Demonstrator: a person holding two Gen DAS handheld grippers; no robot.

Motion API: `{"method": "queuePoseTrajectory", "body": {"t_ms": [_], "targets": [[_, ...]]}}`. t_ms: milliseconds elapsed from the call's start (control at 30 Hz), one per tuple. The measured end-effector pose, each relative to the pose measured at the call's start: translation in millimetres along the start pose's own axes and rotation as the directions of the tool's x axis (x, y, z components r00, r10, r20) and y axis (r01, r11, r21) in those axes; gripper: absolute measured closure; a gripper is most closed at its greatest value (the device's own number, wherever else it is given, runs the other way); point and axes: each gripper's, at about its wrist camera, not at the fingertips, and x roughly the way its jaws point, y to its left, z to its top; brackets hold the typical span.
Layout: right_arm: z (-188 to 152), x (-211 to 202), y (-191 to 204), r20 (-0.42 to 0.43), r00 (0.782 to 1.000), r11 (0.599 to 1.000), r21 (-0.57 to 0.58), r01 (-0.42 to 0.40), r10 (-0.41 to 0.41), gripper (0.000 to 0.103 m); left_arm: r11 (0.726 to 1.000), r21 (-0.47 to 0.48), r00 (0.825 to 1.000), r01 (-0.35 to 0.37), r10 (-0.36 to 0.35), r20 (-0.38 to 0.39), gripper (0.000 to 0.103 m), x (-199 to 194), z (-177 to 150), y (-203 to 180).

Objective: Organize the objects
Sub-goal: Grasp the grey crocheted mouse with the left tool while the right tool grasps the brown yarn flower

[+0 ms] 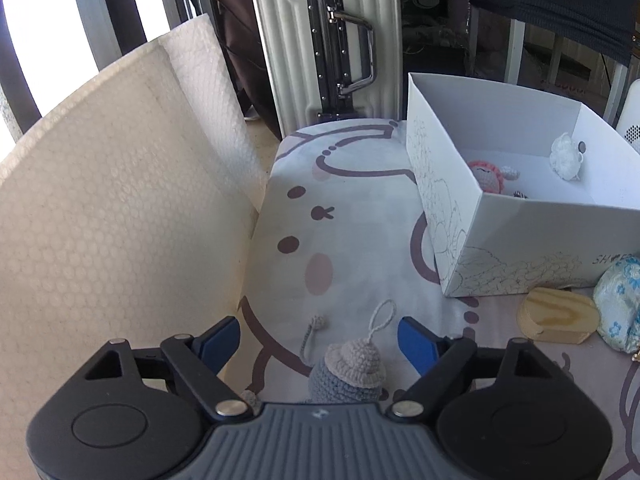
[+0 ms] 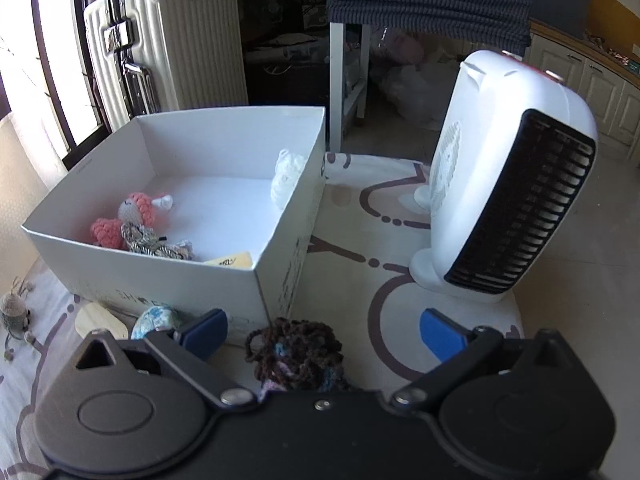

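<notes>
Two wrist views are given over a surface covered by a pale cloth (image 1: 360, 208) printed with brown cartoon lines and dots.

In the left wrist view, the left tongs (image 1: 318, 340) are seen standing apart, blue pads on either side of a small grey crocheted doll (image 1: 346, 372) with a beige hat and a hanging loop. The doll lies on the cloth between the pads, and no pad is seen pressing on it. To the right, a white box (image 1: 512, 236) with line-drawn flowers is shown, with a pink crocheted toy (image 1: 486, 176) and a white knitted piece (image 1: 564, 156) inside. Near the box's front corner, a pale wooden oval block (image 1: 558, 316) and a light blue floral pouch (image 1: 620, 304) are seen side by side. Only this view shows the bubble wrap sheet (image 1: 120, 208) at the left edge.

In the right wrist view, the right tongs (image 2: 324, 336) are also seen apart, with a dark brown yarn bundle (image 2: 296, 352) lying between the pads, untouched by them as far as can be told. Only here are the box's further contents shown: a striped cord bundle (image 2: 148, 242) and a yellow item (image 2: 232, 260). A white fan heater (image 2: 508, 184) with a black grille is seen standing to the right of the box.

A white ribbed suitcase (image 2: 172, 48) is seen upright at the far side, beside a bright window.
</notes>
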Motion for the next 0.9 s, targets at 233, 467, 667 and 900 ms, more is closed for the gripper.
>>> {"method": "queuePoseTrajectory", "body": {"t_ms": [233, 467, 667, 900], "targets": [[-5, 33, -4, -0.102, 0.993, 0.999, 0.014, -0.051, 0.052, 0.000, 0.999, -0.025, 0.998, 0.029, -0.031, -0.059, 0.027, 16, 5, -2], [-7, 56, -5, -0.169, 0.982, 0.996, 0.029, -0.086, 0.090, 0.001, 0.998, -0.007, 0.993, 0.055, -0.055, -0.105, 0.031, 32, 9, -10], [-8, 71, -12, -0.225, 0.968, 0.993, 0.073, -0.096, 0.111, 0.015, 0.998, -0.015, 0.985, 0.066, -0.068, -0.159, 0.035, 45, 4, -5], [-9, 83, -10, -0.273, 0.949, 0.985, 0.105, -0.133, 0.158, 0.030, 0.994, 0.012, 0.971, 0.108, -0.103, -0.217, 0.038, 56, -4, -8]]}}
